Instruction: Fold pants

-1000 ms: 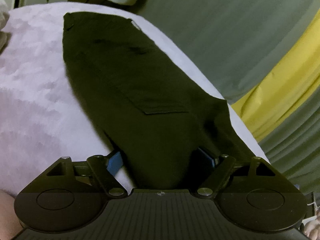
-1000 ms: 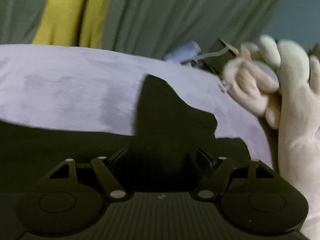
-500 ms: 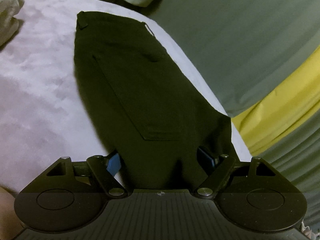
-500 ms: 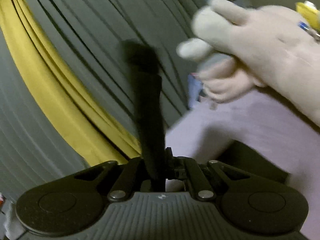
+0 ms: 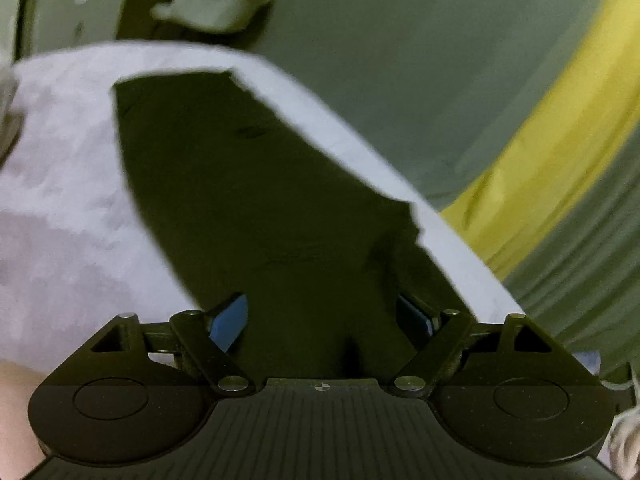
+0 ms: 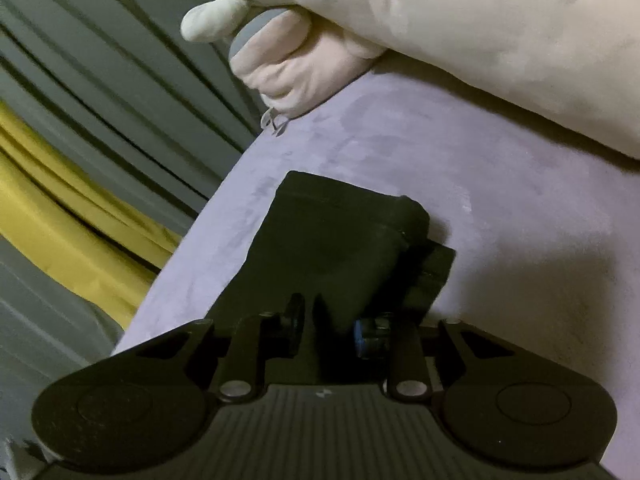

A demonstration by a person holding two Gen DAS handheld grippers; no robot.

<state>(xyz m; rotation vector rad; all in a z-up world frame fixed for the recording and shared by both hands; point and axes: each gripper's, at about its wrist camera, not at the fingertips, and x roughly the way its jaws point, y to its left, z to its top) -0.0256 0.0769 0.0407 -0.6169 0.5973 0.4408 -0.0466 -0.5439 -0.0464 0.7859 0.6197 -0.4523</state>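
Though blurred in the left wrist view, plainly laid out flat on a lavender blanket (image 5: 60, 200): dark pants (image 5: 260, 200), stretching lengthwise away from the camera, far end squared off, nearer part narrowing toward the fingers. Close along the blanket's right-hand edge, not over it. Left hand-held gripper (image 5: 322, 316) spread wide, blue pads (image 5: 230, 320) standing on either side of the near end of the cloth and not pressing it. Fabric bunched in between and running back under the gripper body. Behind the blanket, grey-green curtain (image 5: 400, 40) in folds, with a yellow curtain (image 5: 560, 140) at the right.

From the right wrist, same pants (image 6: 332, 240) seen as a shorter dark block on the blanket (image 6: 500, 200), one layer lying over another, a strip of the lower layer showing past the upper one on the right. Right hand-held gripper (image 6: 332, 330) with fingers drawn much closer together than the left, a small gap left between them, and dark cloth filling that gap. Cannot tell whether pinched or merely straddled. Further back on the blanket, a cream plush toy (image 6: 440, 20), well apart from the pants.
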